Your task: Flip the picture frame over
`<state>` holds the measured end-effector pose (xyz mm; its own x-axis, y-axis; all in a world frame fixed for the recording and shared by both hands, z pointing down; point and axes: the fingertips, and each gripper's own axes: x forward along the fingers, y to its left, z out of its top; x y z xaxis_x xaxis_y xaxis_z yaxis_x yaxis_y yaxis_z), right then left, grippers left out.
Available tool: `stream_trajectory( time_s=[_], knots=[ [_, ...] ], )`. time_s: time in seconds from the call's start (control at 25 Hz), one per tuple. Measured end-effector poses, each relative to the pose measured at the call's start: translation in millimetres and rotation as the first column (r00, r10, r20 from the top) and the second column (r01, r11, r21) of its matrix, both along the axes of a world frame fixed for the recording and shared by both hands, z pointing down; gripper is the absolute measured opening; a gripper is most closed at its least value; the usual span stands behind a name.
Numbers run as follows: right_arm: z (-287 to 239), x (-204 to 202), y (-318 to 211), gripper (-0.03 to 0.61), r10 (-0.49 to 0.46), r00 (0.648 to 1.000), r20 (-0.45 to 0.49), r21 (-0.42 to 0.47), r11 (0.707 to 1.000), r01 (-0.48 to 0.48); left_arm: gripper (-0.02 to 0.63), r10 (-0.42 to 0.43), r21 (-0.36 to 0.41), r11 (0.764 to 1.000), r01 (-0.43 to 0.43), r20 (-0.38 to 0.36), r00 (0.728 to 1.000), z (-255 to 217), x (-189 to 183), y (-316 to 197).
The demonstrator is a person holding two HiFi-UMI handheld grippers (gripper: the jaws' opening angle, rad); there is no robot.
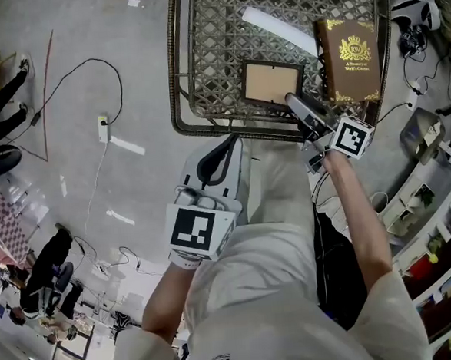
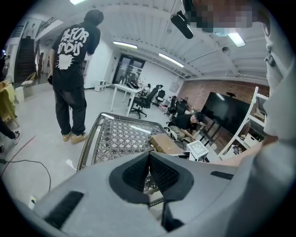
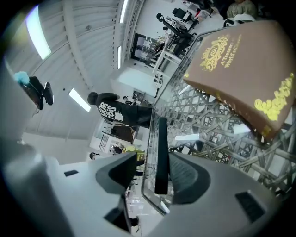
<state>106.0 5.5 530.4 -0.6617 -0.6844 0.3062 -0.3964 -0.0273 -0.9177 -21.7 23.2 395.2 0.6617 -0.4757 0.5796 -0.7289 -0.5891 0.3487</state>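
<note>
Your right gripper (image 1: 297, 105) is at the frame's (image 1: 272, 82) near right corner. Jaws apart, frame edge between them: it sits against 1 pad with a gap at the other. The frame is on the lattice table (image 1: 209, 53), tan side showing, just left of the book (image 1: 347, 49). Your left gripper (image 1: 225, 148) hangs off the table's near edge, jaws together, nothing in them.

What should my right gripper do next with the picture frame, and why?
Probably draw the right gripper back off the picture frame: its jaws stand apart around the frame's edge, not pinching it, and the frame seems to lie flat on the woven table.
</note>
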Motion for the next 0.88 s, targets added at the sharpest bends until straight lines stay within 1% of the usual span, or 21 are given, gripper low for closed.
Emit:
stream_trajectory(
  time_s=[0.16, 0.28, 0.36, 0.48, 0.6, 0.72, 0.88],
  knots=[
    [13, 10, 0, 0.213, 0.003, 0.996, -0.090, -0.025, 1.000, -0.005, 0.025, -0.004, 0.003, 1.000, 0.004, -0.004, 1.000, 0, 1, -1],
    [22, 13, 0, 0.224, 0.003, 0.990, -0.140, -0.037, 0.999, -0.009, 0.025, -0.020, -0.019, 1.000, 0.020, -0.012, 1.000, -1, 3, -2],
    [28, 14, 1, 0.230, -0.007, 0.984, -0.176, -0.050, 0.999, -0.002, 0.025, -0.027, -0.031, 0.999, 0.026, -0.014, 1.000, -1, 3, -2],
    [35, 13, 1, 0.242, -0.029, 0.972, -0.234, -0.069, 0.998, 0.014, 0.025, -0.018, -0.021, 1.000, 0.018, -0.007, 1.000, 2, 0, -3],
    [41, 15, 0, 0.250, -0.060, 0.942, -0.331, -0.072, 0.997, 0.038, 0.025, -0.014, -0.008, 1.000, 0.014, -0.003, 1.000, 4, -2, -5],
    [49, 16, 1, 0.255, -0.099, 0.899, -0.426, -0.089, 0.994, 0.067, 0.025, -0.028, -0.014, 1.000, 0.028, -0.011, 1.000, 2, -3, -8],
    [56, 18, 2, 0.262, -0.131, 0.842, -0.524, -0.114, 0.990, 0.083, 0.025, -0.032, -0.003, 0.999, 0.031, -0.011, 0.999, 2, -8, -9]
  ],
)
